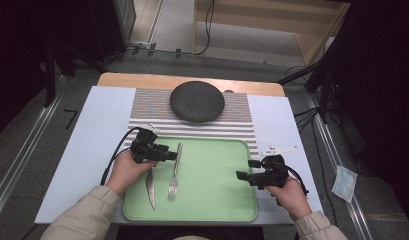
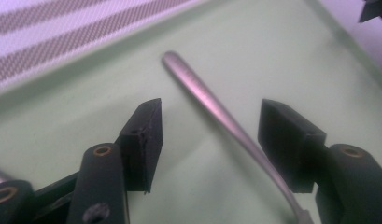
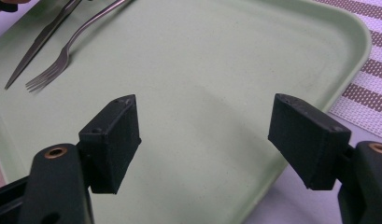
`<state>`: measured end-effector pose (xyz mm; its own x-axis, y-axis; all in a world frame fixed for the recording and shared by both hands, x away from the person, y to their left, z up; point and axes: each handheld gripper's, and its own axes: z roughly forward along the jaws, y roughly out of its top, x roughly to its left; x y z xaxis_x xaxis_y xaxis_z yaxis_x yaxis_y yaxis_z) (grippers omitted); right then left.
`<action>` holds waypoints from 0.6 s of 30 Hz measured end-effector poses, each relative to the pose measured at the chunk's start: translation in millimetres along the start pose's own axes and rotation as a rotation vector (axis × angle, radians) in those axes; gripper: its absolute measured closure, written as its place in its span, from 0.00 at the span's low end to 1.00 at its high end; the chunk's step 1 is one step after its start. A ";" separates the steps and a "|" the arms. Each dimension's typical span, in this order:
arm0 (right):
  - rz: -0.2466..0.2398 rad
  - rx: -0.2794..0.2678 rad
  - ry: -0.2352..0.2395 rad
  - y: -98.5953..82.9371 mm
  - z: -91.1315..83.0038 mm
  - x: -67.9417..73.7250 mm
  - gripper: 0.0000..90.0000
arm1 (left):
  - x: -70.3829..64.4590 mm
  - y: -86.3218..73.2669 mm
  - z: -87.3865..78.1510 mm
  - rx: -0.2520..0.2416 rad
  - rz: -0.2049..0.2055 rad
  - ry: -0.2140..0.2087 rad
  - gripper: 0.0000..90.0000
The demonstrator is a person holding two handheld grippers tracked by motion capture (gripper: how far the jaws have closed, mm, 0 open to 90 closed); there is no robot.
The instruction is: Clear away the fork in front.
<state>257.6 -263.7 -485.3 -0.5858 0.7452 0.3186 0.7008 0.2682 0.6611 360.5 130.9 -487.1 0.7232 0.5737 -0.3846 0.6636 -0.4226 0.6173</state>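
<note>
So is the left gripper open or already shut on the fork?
Open. In the left gripper view the left gripper straddles the fork handle, with green tray visible either side.

We've got a dark round plate point(image 1: 197, 101) sitting on a striped placemat point(image 1: 240, 116) at the table's point(image 1: 89, 135) far side, plus a small clear bag point(image 1: 344, 183) on the floor off right.

Left gripper point(image 1: 168, 153) and right gripper point(image 1: 240, 174), jaws apart.
</note>
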 end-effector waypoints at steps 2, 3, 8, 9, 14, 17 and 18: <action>0.003 0.001 -0.001 0.0 -0.4 -0.1 0.25 | -4.4 1.1 -3.4 -0.027 0.021 -0.012 0.42; 0.005 0.002 -0.001 -0.1 -0.7 -0.1 0.25 | -7.1 1.8 -4.9 -0.037 0.028 -0.021 0.41; 0.011 0.002 -0.004 -0.2 -0.6 0.0 0.25 | -17.8 4.4 -8.9 -0.076 0.073 -0.067 0.35; 0.010 0.003 -0.004 -0.2 -0.7 -0.2 0.25 | -19.9 5.0 -8.8 -0.086 0.081 -0.076 0.33; 0.006 0.006 -0.006 -0.5 -0.7 -0.8 0.25 | -29.1 8.2 -6.3 -0.092 0.114 -0.071 0.32; 0.002 0.006 -0.006 -0.7 -0.5 -0.8 0.25 | -34.0 8.0 -3.4 -0.080 0.132 -0.089 0.32; -0.002 0.007 -0.006 -0.7 -0.5 -1.0 0.25 | -35.5 8.0 -2.4 -0.076 0.139 -0.090 0.32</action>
<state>257.4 -265.0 -485.7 -0.5843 0.7486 0.3132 0.7025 0.2735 0.6570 339.8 108.9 -466.8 0.8236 0.4466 -0.3496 0.5417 -0.4370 0.7180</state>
